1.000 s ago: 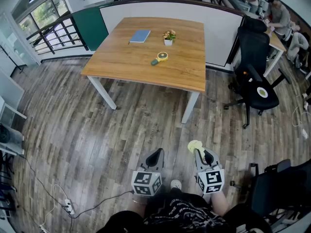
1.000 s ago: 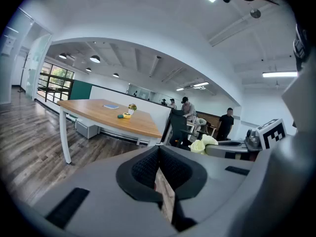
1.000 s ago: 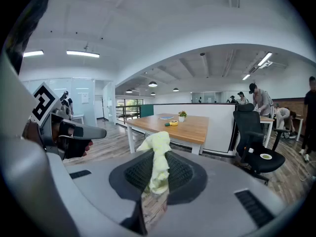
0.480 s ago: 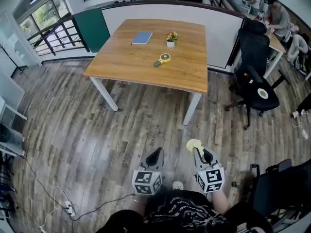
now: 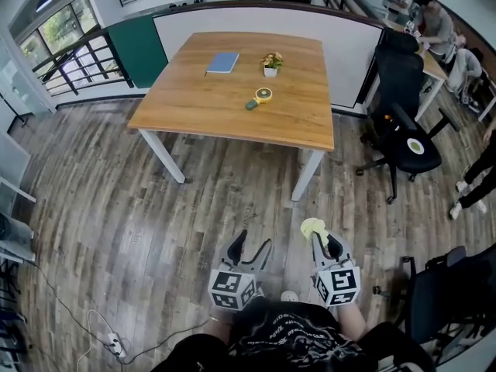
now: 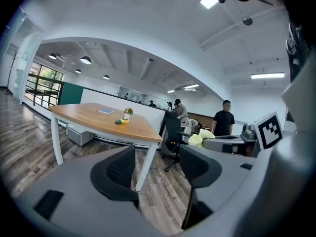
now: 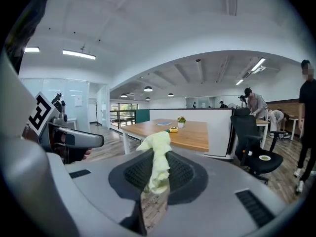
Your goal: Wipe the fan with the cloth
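Jaws of the left gripper [image 5: 249,249] have just been opening: shut in the earlier frame, they now stand wide with nothing between them. The table [image 5: 194,99] lies well ahead across the wooden floor [image 5: 139,208], out of reach of both grippers. The right gripper [image 5: 320,240] is clamped on the pale yellow cloth [image 5: 312,227], which bunches above its jaws. The fan [image 5: 259,97] lies on the table near its middle, untouched. Judgement: wiping has not begun; the freed left gripper is probably being readied to steady the fan.
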`<state>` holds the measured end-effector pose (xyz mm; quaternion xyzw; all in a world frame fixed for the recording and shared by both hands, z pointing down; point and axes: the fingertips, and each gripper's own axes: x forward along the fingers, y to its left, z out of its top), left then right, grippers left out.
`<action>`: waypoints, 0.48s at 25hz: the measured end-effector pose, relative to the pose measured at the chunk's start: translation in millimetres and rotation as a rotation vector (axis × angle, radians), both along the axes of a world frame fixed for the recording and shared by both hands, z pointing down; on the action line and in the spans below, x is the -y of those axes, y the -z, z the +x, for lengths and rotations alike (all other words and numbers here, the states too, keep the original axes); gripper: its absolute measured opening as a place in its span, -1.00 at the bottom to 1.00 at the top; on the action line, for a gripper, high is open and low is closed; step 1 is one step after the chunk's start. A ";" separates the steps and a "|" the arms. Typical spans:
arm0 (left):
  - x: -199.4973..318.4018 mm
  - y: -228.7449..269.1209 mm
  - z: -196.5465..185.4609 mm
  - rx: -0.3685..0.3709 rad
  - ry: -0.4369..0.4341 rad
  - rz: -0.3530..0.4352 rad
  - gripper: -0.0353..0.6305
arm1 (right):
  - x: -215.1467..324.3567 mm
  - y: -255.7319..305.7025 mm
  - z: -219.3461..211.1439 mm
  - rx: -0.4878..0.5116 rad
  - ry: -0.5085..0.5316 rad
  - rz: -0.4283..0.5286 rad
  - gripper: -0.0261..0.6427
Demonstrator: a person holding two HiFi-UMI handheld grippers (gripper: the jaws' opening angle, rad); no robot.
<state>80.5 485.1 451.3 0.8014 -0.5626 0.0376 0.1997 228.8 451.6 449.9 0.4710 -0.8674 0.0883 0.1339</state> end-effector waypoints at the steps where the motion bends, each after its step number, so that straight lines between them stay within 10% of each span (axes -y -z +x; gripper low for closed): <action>1: 1.7 0.5 -4.6 0.003 -0.007 0.003 -0.05 | 0.8 -0.4 -4.2 -0.002 -0.007 0.000 -0.71; 12: 27.9 -13.5 -27.1 0.024 -0.085 -0.022 -0.05 | 21.0 -15.7 -36.9 0.009 -0.034 -0.026 -0.70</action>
